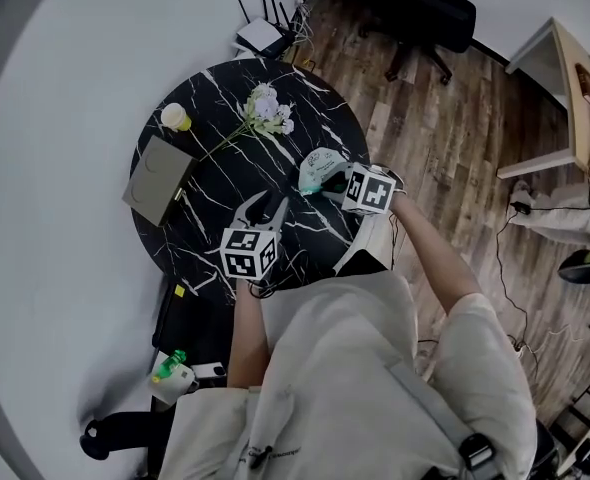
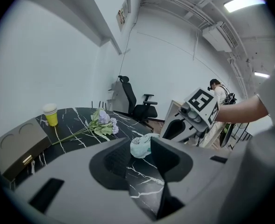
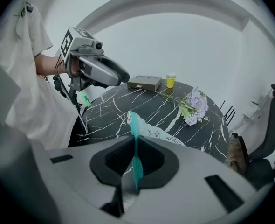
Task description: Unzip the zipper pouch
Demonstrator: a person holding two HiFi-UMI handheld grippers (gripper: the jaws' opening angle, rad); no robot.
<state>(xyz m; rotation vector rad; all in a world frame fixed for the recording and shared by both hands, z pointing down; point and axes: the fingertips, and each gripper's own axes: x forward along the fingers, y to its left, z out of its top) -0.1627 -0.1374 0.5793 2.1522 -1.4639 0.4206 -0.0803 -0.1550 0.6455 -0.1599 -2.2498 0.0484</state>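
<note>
Right gripper view: right tool [image 3: 135,146] pinches a pale printed fabric pouch [image 3: 161,134] by its teal zipper edge [image 3: 134,124]. The pouch's long axis points straight away and it apparently rests near the black marble counter's [image 3: 123,104] rim. Left tool [image 1: 265,206] is spread, empty.

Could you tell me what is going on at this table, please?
A person with a gripper in each hand is working on a zipper pouch at a round black marble table. The right gripper has its jaws shut on the pouch's teal zipper edge. The left gripper points at the pouch, jaws open and empty. How far the zip is undone cannot be seen.
</note>
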